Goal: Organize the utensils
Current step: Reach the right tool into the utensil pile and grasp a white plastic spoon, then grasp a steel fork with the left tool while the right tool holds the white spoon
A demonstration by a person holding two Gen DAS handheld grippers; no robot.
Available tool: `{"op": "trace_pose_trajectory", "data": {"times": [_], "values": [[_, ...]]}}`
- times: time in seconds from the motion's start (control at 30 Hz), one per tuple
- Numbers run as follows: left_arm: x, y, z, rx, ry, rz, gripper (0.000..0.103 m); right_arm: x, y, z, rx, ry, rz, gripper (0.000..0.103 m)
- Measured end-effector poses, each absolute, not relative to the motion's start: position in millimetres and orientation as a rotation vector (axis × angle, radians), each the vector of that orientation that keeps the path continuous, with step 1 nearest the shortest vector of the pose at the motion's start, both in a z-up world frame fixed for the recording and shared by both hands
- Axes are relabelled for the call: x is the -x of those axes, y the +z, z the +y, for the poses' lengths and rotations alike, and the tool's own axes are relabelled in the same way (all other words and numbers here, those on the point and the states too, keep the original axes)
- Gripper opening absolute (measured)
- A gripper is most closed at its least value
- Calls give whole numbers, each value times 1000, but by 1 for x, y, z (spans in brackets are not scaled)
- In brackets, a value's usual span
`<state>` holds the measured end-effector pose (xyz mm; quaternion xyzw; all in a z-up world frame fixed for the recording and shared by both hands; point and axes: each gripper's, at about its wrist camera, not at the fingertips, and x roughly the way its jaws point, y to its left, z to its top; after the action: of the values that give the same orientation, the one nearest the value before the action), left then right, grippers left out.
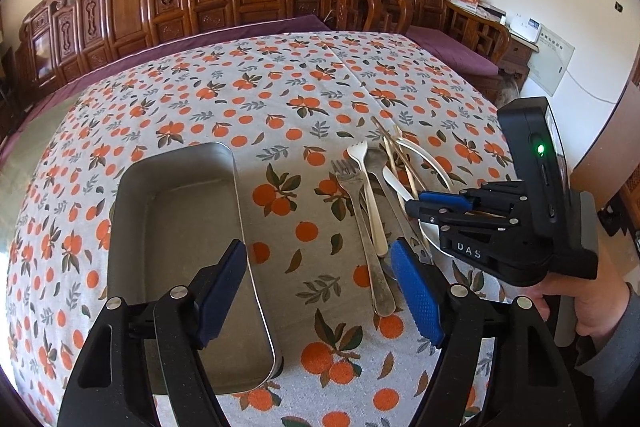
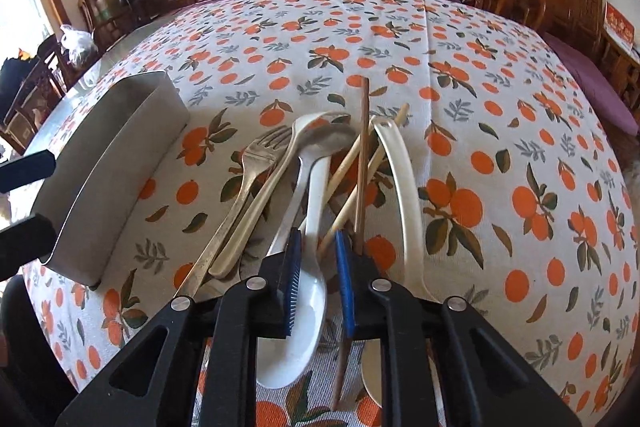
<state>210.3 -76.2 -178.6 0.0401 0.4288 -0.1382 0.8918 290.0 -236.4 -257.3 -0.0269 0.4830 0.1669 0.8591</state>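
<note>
carved wooden panels line the wall behind a table [image 1: 280, 75] spread with an orange-print cloth. on it a metal tray [image 1: 180, 227] sits empty to the left, and a pile of utensils lies just to its right: a fork [image 2: 256, 163], a metal spoon [image 2: 328, 139], a white spoon [image 2: 308, 227], some chopsticks [image 2: 362, 163] and a long white ladle [image 2: 400, 179].

the relation that matters is between the white spoon and the right gripper [image 2: 316, 267]. the spoon's long axis runs away from the camera, nearly in line with the fingers, with its bowl near the gripper body and its handle pointing out toward the pile. the blue pads [image 2: 290, 279] stand on either side of it where the handle meets the bowl, the jaws drawn narrow about it; whether both pads press on it cannot be told for sure, since a thin gap seems to show at the right pad. a dark chopstick lies just beside the right pad, on its outer side, and could be dragged along.

the right hand is plainly the nearer one to the pile. the left gripper [image 1: 320, 291] has its jaws wide apart and holds nothing; it hovers over the tray's right rim and the bare cloth between tray and pile.

judging from this, the step in hand is picking the white spoon, and the tray lies to the left of it, across a strip of cloth.
</note>
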Motion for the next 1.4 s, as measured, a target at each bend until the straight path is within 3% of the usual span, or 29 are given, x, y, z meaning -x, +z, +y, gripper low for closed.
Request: {"op": "trace_pose_trajectory", "data": {"times": [0.13,0.63,0.83,1.4], "values": [[-212,-183,-79,-89,-285,900,71,-289,-256,-238,34,368,1021,9],[-232,-200,-104,-119,-295,936,70,-274,-219,-282,-179,416,925,8],[-247,-218,-116,-150,-309,986,50,-276,-214,-290,-192,397,894,8],[-296,-248,-134,-136,-313,1107,27,-278,-220,-289,-174,388,901,8]]}}
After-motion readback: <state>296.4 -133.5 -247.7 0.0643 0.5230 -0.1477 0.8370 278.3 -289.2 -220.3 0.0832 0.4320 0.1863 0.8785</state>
